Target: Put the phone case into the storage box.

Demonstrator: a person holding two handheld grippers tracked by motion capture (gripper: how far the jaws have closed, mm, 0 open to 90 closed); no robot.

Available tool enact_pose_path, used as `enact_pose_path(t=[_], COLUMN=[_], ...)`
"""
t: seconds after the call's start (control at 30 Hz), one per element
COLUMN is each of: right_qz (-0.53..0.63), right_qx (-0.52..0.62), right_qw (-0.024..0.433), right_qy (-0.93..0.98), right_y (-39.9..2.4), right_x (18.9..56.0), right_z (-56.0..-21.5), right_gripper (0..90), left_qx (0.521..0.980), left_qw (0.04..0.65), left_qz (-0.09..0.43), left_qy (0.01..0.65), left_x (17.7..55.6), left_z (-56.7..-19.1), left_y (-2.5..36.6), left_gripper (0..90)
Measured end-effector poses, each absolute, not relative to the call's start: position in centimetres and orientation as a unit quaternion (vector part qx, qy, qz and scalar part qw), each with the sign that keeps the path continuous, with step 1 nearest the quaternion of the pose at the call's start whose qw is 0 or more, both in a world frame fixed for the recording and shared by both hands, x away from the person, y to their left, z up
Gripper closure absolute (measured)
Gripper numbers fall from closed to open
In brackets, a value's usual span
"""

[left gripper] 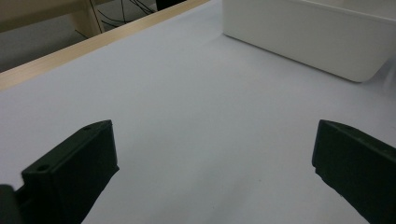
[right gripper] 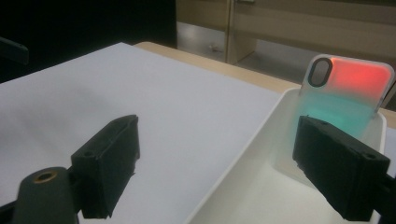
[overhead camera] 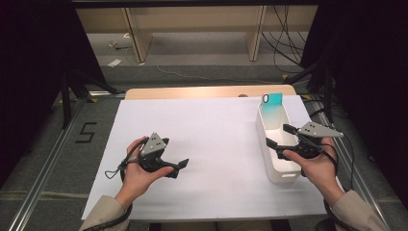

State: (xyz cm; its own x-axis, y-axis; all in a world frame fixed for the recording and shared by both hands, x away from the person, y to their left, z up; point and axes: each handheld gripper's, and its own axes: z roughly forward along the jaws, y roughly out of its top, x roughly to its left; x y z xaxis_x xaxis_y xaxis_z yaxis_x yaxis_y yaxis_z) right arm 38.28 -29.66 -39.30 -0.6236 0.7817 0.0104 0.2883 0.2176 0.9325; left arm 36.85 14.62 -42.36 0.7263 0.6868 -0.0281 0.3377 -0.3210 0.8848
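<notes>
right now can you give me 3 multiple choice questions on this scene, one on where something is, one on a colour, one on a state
1. Where is the phone case?
A. flat on the white sheet
B. standing at the far end of the white bin
C. between the left gripper's jaws

2. What colour is the bin?
A. white
B. black
C. blue

3. How do the right gripper jaws stand?
A. clamped on the case
B. shut on nothing
C. open, with nothing gripped

Answers:
1. B, the right gripper view shows the case leaning upright against the bin's far wall.
2. A, its walls are white in the high view and in both gripper views.
3. C, the two black jaws stand wide apart, short of the case and straddling the bin's near wall; the left gripper is open too, over the bare sheet.
</notes>
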Motion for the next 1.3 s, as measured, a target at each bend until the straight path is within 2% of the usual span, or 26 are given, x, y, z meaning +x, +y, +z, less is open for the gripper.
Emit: enact_pose_path(t=[1.3], right_qz=[0.526], right_qx=[0.343], right_qw=[0.229], right_qy=[0.744], right_y=[-29.8], right_x=[36.7], right_z=[-39.9], right_gripper=[15.5], left_qx=[0.792], left_qw=[0.486], left_qz=[0.179], left_qy=[0.322], left_x=[36.9], left_z=[-42.3], left_y=[14.6], left_gripper=[0.0])
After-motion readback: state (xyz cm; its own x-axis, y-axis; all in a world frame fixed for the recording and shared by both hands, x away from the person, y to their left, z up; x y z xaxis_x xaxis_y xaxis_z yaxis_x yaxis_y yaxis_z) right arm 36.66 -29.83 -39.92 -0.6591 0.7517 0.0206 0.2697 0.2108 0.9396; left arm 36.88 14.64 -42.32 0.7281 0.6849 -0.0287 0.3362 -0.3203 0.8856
